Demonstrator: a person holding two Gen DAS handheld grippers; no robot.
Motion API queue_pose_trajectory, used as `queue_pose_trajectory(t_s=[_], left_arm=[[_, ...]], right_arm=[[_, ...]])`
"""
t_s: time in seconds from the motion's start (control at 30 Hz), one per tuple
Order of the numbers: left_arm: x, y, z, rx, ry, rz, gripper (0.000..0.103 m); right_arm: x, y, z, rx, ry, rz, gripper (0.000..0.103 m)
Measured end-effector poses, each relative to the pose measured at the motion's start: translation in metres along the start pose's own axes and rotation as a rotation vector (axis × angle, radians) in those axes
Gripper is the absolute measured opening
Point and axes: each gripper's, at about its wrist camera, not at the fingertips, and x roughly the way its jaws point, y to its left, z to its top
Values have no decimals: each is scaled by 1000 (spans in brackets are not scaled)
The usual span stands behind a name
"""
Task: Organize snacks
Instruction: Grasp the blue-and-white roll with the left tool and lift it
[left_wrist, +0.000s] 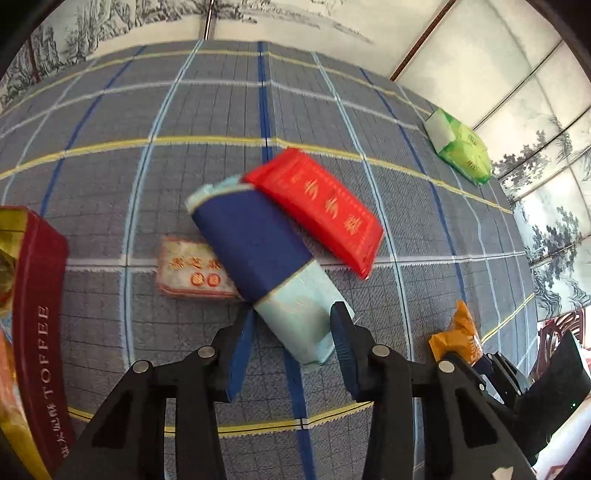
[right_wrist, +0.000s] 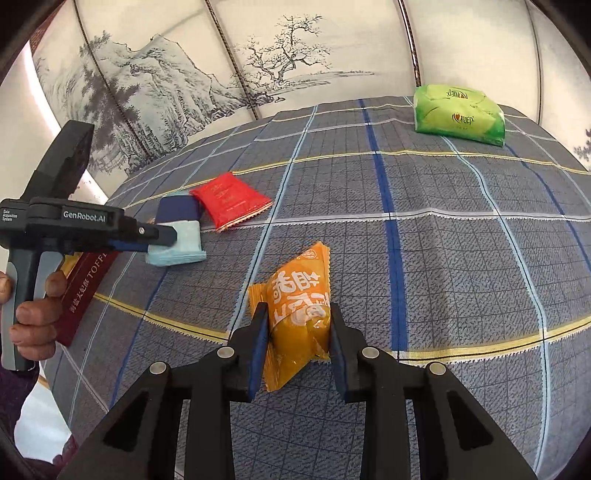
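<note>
A dark-blue and light-blue snack packet (left_wrist: 255, 247) lies on the checked tablecloth (left_wrist: 147, 110). My left gripper (left_wrist: 293, 314) is shut on its light-blue end, one pad against each side. The right wrist view shows that same left gripper (right_wrist: 168, 236) from the side on the packet (right_wrist: 181, 247). My right gripper (right_wrist: 298, 310) is shut on an orange snack packet (right_wrist: 299, 284), whose far end rests on the cloth. A red packet (left_wrist: 321, 210) leans against the blue one's far end. A pale pink packet (left_wrist: 192, 269) lies to its left, partly hidden by it.
A dark red toffee box (left_wrist: 37, 332) with gold wrapping stands at the left edge. A green pack (right_wrist: 458, 114) lies at the table's far right corner. A person's hand (right_wrist: 33, 317) holds the left tool's handle. Painted screens stand behind the table.
</note>
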Motion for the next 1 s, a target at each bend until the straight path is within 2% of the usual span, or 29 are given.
queue_pose_trajectory(t_s=[0.03,0.07,0.13,0.2,0.27,0.33,0.47,0.57,0.67,0.73,0.8,1.0], left_arm=[[0,1,0,-15,0,-14,40],[-1,2,0,-28,-3,-34,47],[0,4,1,-45,-11,-35,51],[5,4,3,-58,8,-48,48],[11,1,5,-60,30,-72,36],[15,-4,8,-55,36,-69,36],[19,-11,11,-35,27,-90,25],[14,-17,7,27,-2,-67,22],[-6,-23,-14,110,-87,-8,12],[-27,-23,-38,170,-143,-33,12],[-46,-23,-59,219,-189,-5,12],[-92,-12,-109,284,-280,13,12]], right_arm=[[0,0,0,2,-1,0,31],[-1,0,-1,3,-2,-2,31],[0,0,-1,3,0,-6,32],[0,1,-1,5,0,-3,32],[1,0,-1,7,0,0,32],[1,0,0,10,0,2,32],[1,-1,-1,14,0,3,32],[2,1,0,7,2,-6,32],[3,2,0,3,3,-15,32],[3,4,0,-4,4,-26,32],[4,6,1,-14,5,-41,32],[5,9,1,-22,5,-63,32]])
